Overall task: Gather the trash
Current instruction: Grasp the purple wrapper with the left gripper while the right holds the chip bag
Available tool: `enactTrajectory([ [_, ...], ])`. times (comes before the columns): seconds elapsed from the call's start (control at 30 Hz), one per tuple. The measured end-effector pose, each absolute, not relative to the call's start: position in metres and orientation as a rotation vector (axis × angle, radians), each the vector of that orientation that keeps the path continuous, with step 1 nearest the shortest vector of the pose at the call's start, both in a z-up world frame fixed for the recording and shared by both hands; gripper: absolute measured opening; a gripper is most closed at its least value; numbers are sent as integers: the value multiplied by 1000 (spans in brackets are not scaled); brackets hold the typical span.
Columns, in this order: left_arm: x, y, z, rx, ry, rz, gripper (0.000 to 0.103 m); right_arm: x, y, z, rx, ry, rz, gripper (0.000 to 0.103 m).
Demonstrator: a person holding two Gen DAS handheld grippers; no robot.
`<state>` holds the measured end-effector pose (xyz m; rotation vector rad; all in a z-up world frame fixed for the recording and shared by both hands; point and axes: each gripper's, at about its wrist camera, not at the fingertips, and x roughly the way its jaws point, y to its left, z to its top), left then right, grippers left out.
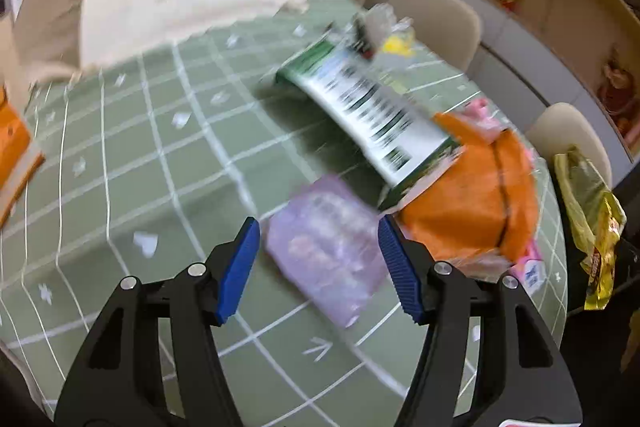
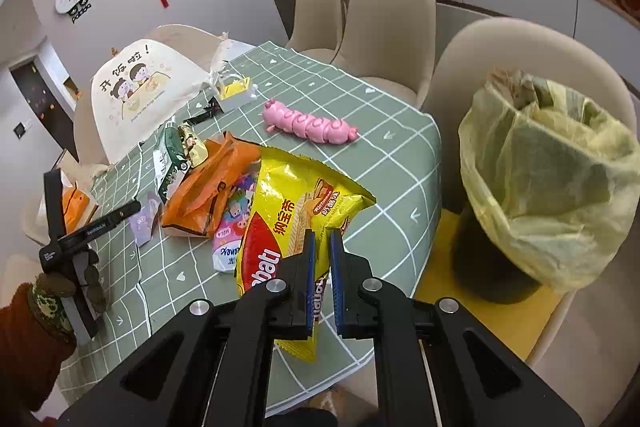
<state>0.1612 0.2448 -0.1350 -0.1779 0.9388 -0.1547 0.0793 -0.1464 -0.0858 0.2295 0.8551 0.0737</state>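
Note:
My left gripper (image 1: pixel 320 267) is open, its blue pads (image 1: pixel 240 267) on either side of a purple packet (image 1: pixel 324 259) that lies flat on the green checked tablecloth (image 1: pixel 120 155); the pads do not press on it. Beyond it lie a green-and-white carton (image 1: pixel 360 107) and a crumpled orange plastic bag (image 1: pixel 472 195). My right gripper (image 2: pixel 322 239) is shut on a yellow wafer bag (image 2: pixel 296 211), which hangs near the table's right edge. A bin lined with a yellow-green bag (image 2: pixel 548 179) stands to the right on a chair.
A pink segmented toy (image 2: pixel 308 123) and a small white basket (image 2: pixel 234 91) lie farther back on the table. A cream cloth cover (image 2: pixel 148 91) drapes a chair at the far end. Beige chairs (image 2: pixel 388 23) line the right side. A gloved hand (image 2: pixel 80 283) holds the left tool.

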Motion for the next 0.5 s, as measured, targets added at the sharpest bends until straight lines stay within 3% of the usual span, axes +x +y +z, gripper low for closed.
enactTrajectory([
  [0.17,156,247,-145,-221,935,-84,58,79,-139,-96,211,878,87,9],
  [0.23,157,247,-145,-224,928,-63,54,79,-137,-97,205,877,91,9],
  [0.3,161,247,-145,-228,928,-41,28,78,-136,-97,204,876,93,9],
  [0.33,165,247,-146,-229,942,-35,6,78,-136,-96,202,874,95,9],
  [0.5,164,237,-131,-223,936,-67,2,76,-140,-82,170,847,102,9],
])
